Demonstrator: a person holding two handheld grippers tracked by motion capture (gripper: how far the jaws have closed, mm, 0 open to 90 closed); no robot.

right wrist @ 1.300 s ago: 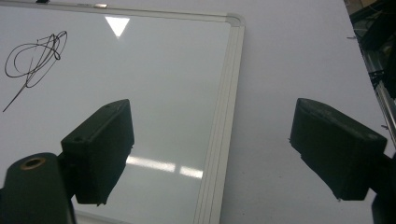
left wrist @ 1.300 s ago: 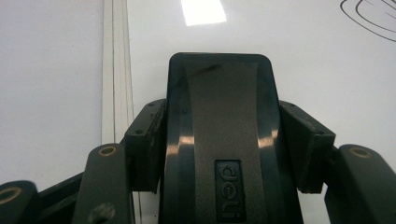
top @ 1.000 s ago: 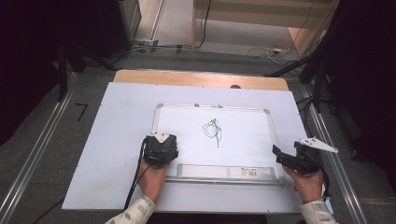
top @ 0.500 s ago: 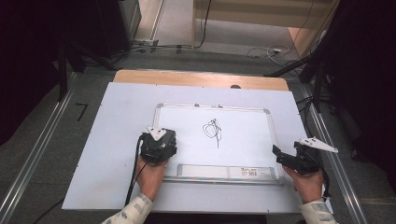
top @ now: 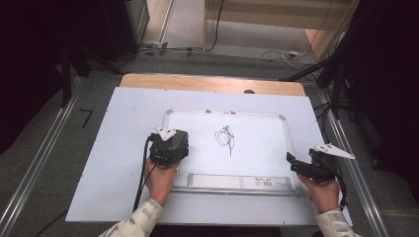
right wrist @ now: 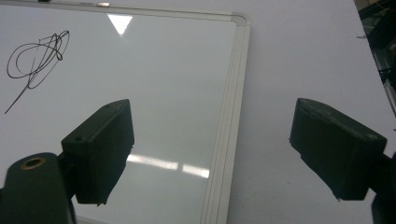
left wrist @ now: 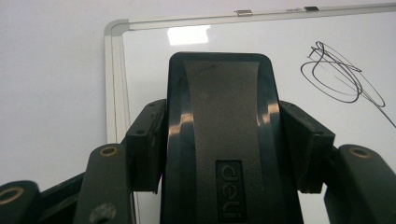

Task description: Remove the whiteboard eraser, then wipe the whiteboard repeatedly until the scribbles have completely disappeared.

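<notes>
A whiteboard (top: 257, 148) lies flat on the table, with a black scribble (top: 225, 137) near its middle. My left gripper (top: 169, 145) hovers over the board's left part, shut on a black eraser (left wrist: 222, 130) that stands between its pads (left wrist: 147, 140); the scribble (left wrist: 338, 74) lies ahead and to the right of it. My right gripper (top: 296, 165) is at the board's lower right corner. Its jaws stand wide open with nothing between them, straddling the board's right frame (right wrist: 229, 135), and the scribble (right wrist: 35, 53) is far off to the left.
The board rests on a large white sheet (top: 123, 148) over a wooden table (top: 212, 81). A narrow tray (top: 237, 181) runs along the board's near edge. Metal rails (top: 39, 158) and cables flank the table on the floor.
The left gripper with the eraser has shifted a little away from the person, farther onto the board. The right gripper has stayed put.
</notes>
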